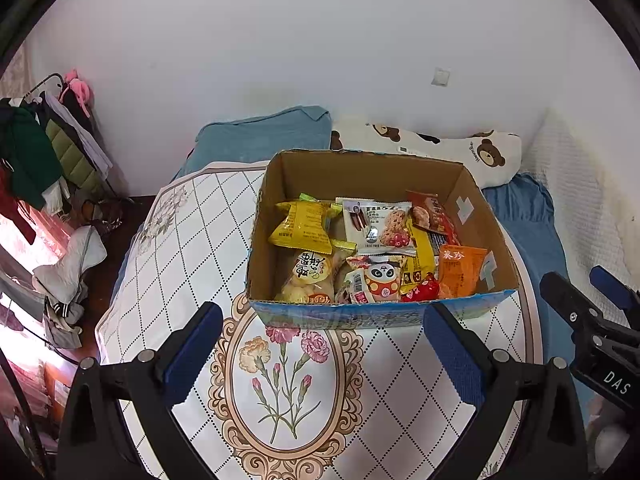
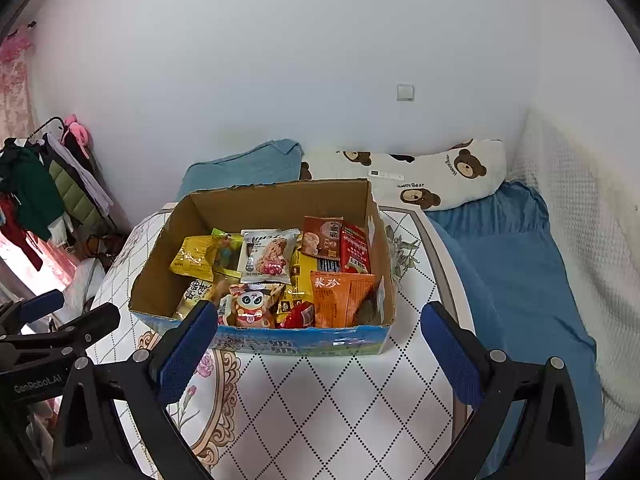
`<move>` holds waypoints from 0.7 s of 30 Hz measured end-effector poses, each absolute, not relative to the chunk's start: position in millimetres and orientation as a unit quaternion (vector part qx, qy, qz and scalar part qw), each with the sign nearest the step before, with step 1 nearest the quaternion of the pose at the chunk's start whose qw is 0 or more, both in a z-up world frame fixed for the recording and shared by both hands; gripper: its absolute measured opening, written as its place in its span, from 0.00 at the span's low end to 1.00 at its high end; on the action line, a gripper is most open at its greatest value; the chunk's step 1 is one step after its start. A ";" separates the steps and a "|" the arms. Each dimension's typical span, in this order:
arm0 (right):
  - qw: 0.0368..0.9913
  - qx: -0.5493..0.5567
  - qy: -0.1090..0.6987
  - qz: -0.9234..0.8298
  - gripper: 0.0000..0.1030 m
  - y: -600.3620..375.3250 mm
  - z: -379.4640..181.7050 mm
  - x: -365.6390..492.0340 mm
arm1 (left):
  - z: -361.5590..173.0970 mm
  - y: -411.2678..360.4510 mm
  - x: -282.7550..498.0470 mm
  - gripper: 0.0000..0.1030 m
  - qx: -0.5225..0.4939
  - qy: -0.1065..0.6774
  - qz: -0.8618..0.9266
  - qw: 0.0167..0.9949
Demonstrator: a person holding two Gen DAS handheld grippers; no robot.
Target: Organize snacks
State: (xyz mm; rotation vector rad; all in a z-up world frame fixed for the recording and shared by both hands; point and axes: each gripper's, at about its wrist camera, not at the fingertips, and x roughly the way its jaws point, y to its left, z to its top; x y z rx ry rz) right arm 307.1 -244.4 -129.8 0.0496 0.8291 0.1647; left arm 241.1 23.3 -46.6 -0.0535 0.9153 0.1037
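Note:
An open cardboard box (image 1: 464, 184) (image 2: 160, 276) sits on a small table with a floral cloth (image 1: 288, 368) (image 2: 320, 400). Inside lie several snack packets: a yellow bag (image 1: 304, 224) (image 2: 194, 258), a white oat-bar packet (image 1: 380, 226) (image 2: 268, 256), an orange packet (image 1: 460, 270) (image 2: 340, 298), a panda packet (image 1: 380, 280) (image 2: 250, 306). My left gripper (image 1: 324, 344) hovers open just short of the box's near wall, holding nothing. My right gripper (image 2: 320, 348) is open too, in front of the box's near right corner. Each gripper shows at the edge of the other's view.
Behind the table is a bed with a blue sheet (image 2: 520, 264), a blue pillow (image 1: 260, 136) and a bear-print pillow (image 1: 460, 152) (image 2: 440, 172). A clothes rack (image 1: 44, 152) (image 2: 44, 184) stands at the left against the white wall.

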 end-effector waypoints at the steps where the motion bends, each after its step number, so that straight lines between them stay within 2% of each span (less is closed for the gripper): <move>1: 0.912 0.024 0.402 0.080 1.00 -244.9 -129.2 307.2 | -45.9 22.3 240.9 1.00 -0.025 0.441 0.049 0.896; 21: 0.909 0.022 0.408 0.085 1.00 -247.1 -130.8 305.1 | -44.1 18.7 240.7 1.00 -0.022 0.442 0.048 0.896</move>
